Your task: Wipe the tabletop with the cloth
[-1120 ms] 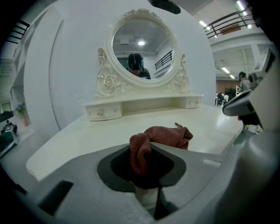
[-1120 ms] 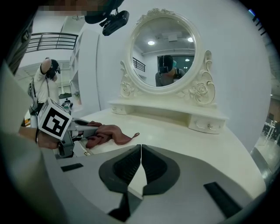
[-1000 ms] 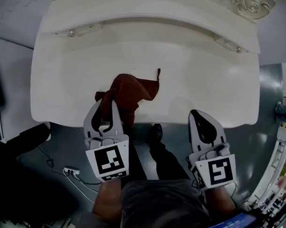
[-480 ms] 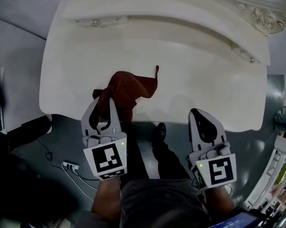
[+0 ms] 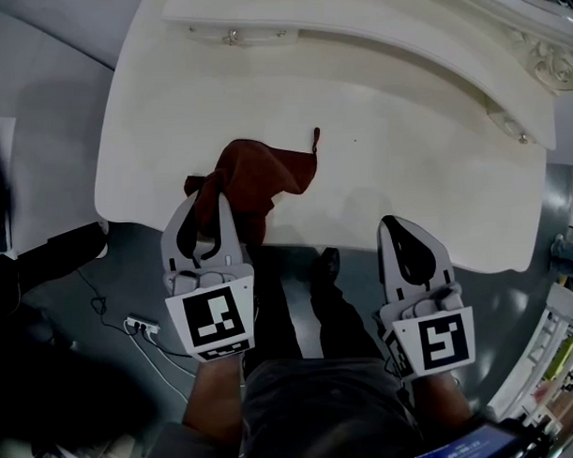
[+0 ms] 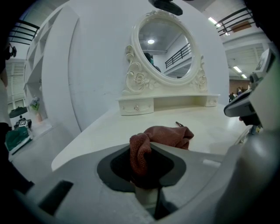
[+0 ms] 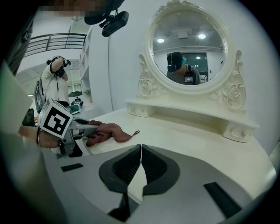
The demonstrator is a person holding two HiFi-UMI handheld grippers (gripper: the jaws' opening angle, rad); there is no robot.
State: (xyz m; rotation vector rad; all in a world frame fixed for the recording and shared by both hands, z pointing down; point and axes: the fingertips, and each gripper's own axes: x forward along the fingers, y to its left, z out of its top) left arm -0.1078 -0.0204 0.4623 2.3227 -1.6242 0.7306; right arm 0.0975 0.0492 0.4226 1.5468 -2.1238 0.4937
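Head view, over the near edge of the tabletop [image 5: 396, 144]: left gripper [image 5: 212, 205] has its jaws clamped on a bunched corner of the red-brown cloth [image 5: 266, 172]. The rest of the cloth lies crumpled on the surface, running forward and to the right of the jaws, with its hanging loop [image 5: 315, 140] pointing toward the back. Right gripper [image 5: 400, 231] sits at the same near edge, well apart from the cloth, on its right. Left gripper view: a fold of cloth stands pinched between the jaws, and the bulk rests just beyond the tips. Past it, bare tabletop runs to the drawer shelf [image 6: 144, 105] and oval mirror [image 6: 164, 48]. Right gripper view: jaws pressed together, nothing between them; cloth and left gripper show at far left, low. Judgement: the wipe belongs to the left hand, which is the only one on the cloth. The cloth's long axis trails away from the jaws toward back-right, so a forward push would likely bunch it, while a sideways sweep should drag it flatter. Most of the unwiped surface lies right and beyond.
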